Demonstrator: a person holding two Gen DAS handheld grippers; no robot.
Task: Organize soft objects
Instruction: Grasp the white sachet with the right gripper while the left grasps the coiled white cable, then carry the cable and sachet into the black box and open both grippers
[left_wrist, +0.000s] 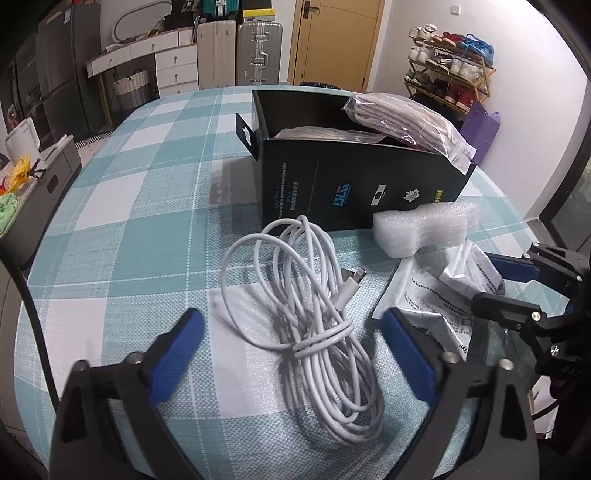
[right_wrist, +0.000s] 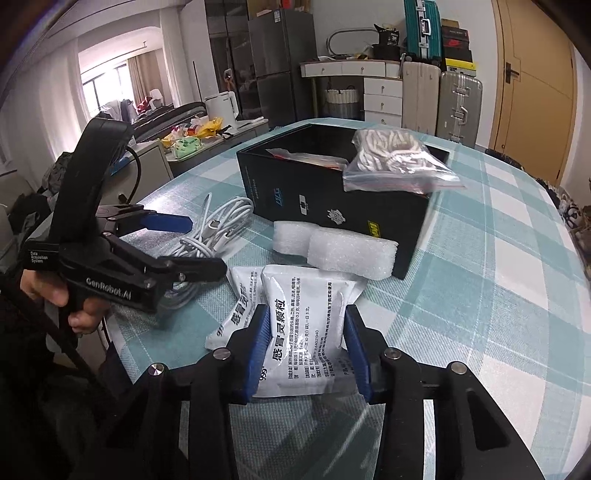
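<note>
The right gripper (right_wrist: 306, 349) pinches a white sachet (right_wrist: 308, 317) lying on the checked tablecloth (right_wrist: 498, 280), just near of the foam block (right_wrist: 334, 247) and black box (right_wrist: 332, 199). The left gripper (left_wrist: 291, 332) stands spread over the coiled white cable (left_wrist: 306, 302).

Checked tablecloth (left_wrist: 147, 206) under black box (left_wrist: 343, 184), white cable (left_wrist: 314, 314), foam block (left_wrist: 424, 229), white sachets (right_wrist: 306, 325).
</note>
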